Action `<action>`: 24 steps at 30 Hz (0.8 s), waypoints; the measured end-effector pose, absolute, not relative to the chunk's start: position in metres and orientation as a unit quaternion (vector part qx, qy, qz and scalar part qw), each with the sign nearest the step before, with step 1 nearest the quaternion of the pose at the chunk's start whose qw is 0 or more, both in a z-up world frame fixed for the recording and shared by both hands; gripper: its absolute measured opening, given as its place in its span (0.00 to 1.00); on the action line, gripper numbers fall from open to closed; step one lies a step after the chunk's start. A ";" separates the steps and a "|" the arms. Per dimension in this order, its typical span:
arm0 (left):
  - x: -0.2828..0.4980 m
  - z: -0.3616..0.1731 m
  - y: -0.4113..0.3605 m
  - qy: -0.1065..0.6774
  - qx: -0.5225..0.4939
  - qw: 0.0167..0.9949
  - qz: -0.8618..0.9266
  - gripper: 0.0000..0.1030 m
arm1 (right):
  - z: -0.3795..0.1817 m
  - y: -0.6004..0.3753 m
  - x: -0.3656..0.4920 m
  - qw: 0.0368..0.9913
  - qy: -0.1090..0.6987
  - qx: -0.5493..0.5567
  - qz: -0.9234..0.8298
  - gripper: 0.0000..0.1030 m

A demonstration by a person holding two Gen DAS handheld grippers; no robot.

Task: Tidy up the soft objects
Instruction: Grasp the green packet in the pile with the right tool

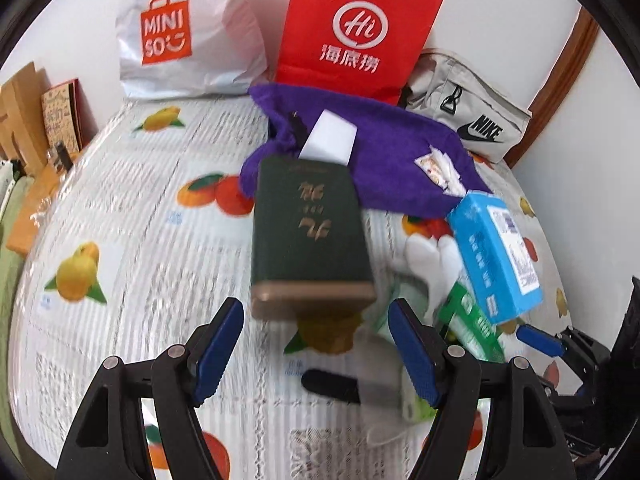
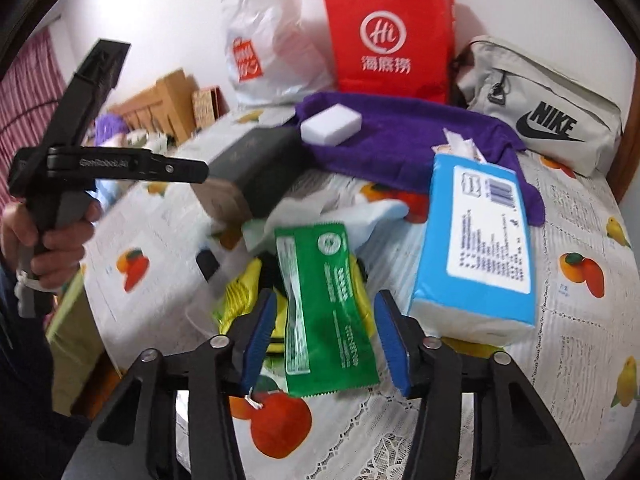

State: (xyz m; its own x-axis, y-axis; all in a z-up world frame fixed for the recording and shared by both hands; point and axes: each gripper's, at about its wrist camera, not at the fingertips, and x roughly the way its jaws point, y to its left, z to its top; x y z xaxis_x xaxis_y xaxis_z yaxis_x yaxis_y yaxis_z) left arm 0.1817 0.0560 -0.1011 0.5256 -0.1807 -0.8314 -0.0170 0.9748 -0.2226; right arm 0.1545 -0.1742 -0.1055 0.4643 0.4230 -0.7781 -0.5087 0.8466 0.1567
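Observation:
My left gripper (image 1: 316,306) is open, and the near end of a dark green box (image 1: 310,224) lies just beyond its blue pads. My right gripper (image 2: 326,296) stands open around a green packet (image 2: 324,312); a thin gap shows on each side of it. The packet rests on a yellow item (image 2: 240,296). To the right lies a blue tissue pack (image 2: 476,248). Behind them a purple cloth (image 2: 404,136) carries a white sponge (image 2: 331,124). A white soft piece (image 1: 436,256) lies beside the tissue pack (image 1: 496,252).
A red paper bag (image 1: 356,28), a white Miniso bag (image 1: 180,32) and a grey Nike pouch (image 1: 472,116) stand against the back wall. Cardboard boxes (image 1: 20,116) sit at the left edge. A hand (image 2: 48,236) holds the left gripper's handle. The fruit-print tablecloth (image 1: 132,208) covers the table.

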 end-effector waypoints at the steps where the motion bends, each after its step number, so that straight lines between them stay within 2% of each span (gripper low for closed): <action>1: 0.179 -0.105 0.058 0.487 -0.105 0.866 -0.047 0.71 | -0.109 -0.171 0.154 0.852 0.442 -0.056 0.275 0.46; 16: 0.164 -0.126 0.074 0.496 -0.125 0.858 -0.054 0.71 | -0.130 -0.135 0.158 0.839 0.444 -0.154 0.274 0.45; 24: 0.157 -0.128 0.075 0.497 -0.128 0.856 -0.056 0.71 | -0.133 -0.130 0.166 0.831 0.449 -0.163 0.285 0.45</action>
State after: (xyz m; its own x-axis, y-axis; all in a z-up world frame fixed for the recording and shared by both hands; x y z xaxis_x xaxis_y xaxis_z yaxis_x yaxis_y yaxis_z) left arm 0.1566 0.0755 -0.1281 0.4990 -0.2242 -0.8371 -0.0310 0.9607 -0.2758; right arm 0.1659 -0.1305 -0.1335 0.4347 0.3274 -0.8389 -0.6202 0.7843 -0.0153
